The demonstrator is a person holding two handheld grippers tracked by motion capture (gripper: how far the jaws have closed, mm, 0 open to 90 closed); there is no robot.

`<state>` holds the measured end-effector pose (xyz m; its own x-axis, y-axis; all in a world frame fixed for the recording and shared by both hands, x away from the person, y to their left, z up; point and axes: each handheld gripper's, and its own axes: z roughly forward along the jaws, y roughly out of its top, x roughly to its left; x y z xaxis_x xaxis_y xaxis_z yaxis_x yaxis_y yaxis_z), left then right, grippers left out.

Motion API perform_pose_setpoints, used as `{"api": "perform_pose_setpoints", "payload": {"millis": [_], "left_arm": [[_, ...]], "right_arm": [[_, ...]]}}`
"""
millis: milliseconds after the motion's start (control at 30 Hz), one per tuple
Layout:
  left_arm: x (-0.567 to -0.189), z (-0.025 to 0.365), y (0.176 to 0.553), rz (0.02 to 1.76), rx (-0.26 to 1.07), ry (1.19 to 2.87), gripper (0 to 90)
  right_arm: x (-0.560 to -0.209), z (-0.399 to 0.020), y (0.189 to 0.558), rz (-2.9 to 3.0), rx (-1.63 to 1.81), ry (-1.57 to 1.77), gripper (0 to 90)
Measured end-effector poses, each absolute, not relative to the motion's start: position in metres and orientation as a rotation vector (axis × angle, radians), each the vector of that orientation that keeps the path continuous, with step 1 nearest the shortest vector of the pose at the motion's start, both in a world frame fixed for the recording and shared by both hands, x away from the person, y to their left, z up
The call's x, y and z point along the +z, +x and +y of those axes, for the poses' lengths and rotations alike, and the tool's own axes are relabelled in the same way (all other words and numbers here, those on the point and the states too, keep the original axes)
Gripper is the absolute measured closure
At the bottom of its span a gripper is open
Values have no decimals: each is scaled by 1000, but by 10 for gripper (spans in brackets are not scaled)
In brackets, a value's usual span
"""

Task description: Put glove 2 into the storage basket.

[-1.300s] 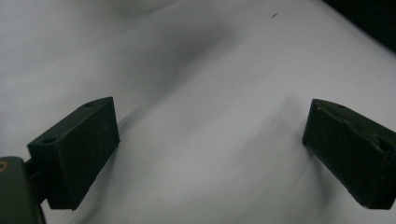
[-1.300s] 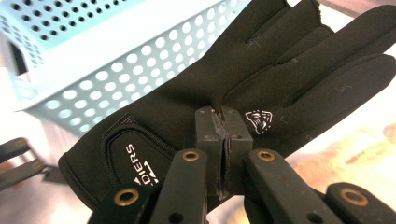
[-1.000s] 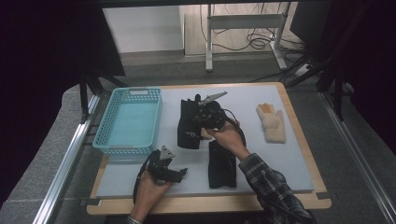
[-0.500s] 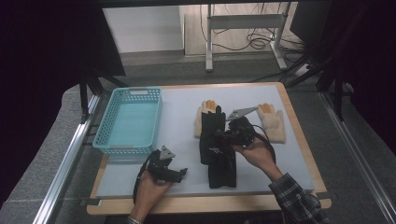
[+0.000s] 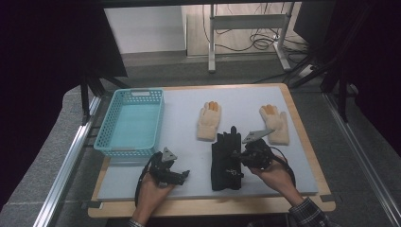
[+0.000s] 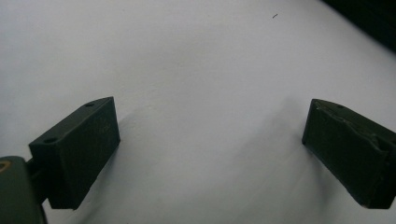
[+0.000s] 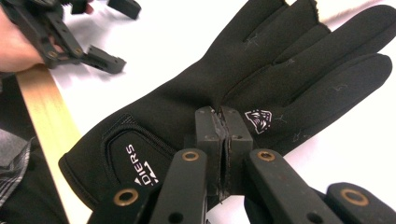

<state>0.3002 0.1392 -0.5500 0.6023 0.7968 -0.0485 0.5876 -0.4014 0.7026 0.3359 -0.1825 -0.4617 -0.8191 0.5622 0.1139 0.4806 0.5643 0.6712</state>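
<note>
The right gripper [image 7: 223,122] is clamped on a pinch of the black glove [image 7: 261,79], which lies flat on the mat [image 5: 184,123] under it, fingers pointing away. The left gripper [image 6: 210,154] hovers over bare mat, jaws wide apart and empty, well left of the glove.

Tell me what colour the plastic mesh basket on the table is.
Turquoise; the plastic mesh basket shows best in the high view.
</note>
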Motion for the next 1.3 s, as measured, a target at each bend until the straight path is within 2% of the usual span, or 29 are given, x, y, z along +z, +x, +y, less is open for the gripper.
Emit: {"api": "perform_pose_setpoints", "payload": {"millis": [200, 233, 333, 433, 667, 733, 867, 933, 1300], "left_arm": [[-550, 140, 300, 1085, 387, 2139, 43], [-550, 140, 300, 1080, 387, 2148, 43], [-550, 140, 300, 1081, 387, 2148, 43], [-550, 140, 300, 1084, 387, 2140, 42], [-550, 139, 300, 1085, 387, 2138, 42], [-550, 139, 300, 1085, 387, 2139, 42], [-550, 139, 300, 1085, 387, 2138, 42], [-550, 139, 300, 1085, 387, 2138, 42], [-550, 140, 300, 1085, 385, 2139, 43]], "right_arm": [[-491, -168, 339, 2664, 1035, 920, 842], [-495, -166, 339, 2659, 1036, 921, 818], [-497, -167, 340, 2643, 1078, 927, 659], [-488, -174, 341, 2598, 1109, 928, 587], [-485, -202, 345, 2567, 1143, 971, 554], [-494, -211, 343, 2559, 1135, 970, 585], [-506, -222, 332, 2557, 1119, 959, 815], [-511, -226, 329, 2569, 1144, 958, 866], [-527, -212, 321, 2631, 1137, 901, 884]]}}
